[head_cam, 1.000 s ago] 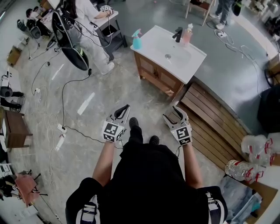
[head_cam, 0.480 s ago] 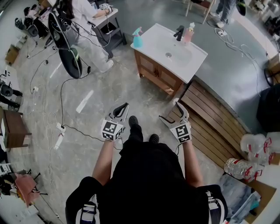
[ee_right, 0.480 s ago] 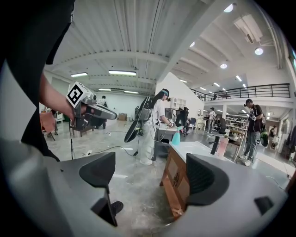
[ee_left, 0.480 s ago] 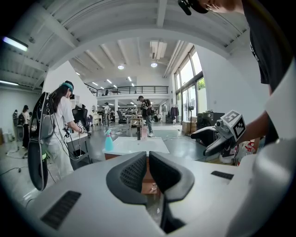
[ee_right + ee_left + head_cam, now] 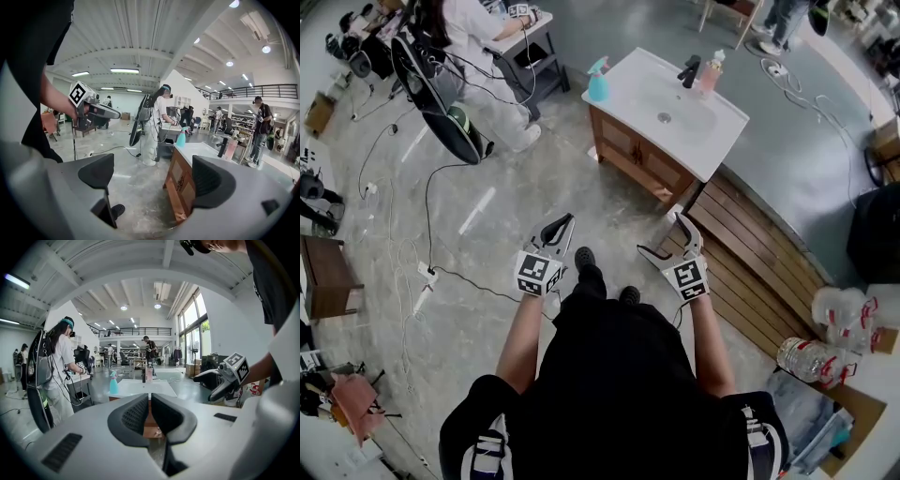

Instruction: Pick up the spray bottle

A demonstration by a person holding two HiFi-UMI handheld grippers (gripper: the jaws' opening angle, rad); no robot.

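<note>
The spray bottle (image 5: 597, 82) stands on the counter's (image 5: 715, 128) left corner, well apart from both claws, and it could be toppled off that edge if swept at carelessly. The left claw (image 5: 560, 225) is held clenched on nothing, while the right claw (image 5: 663, 236) has just been spread wide, with nothing between its jaws. The sink (image 5: 666, 105) set in the counter appears empty, and the bottle's fill cannot be told.

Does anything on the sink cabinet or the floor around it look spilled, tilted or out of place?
Nothing looks spilled or tilted. The spray bottle stands upright on a corner of the sink cabinet, and the pink bottle stands upright beside the faucet. Only a black cable trails loose across the floor at the left.
</note>
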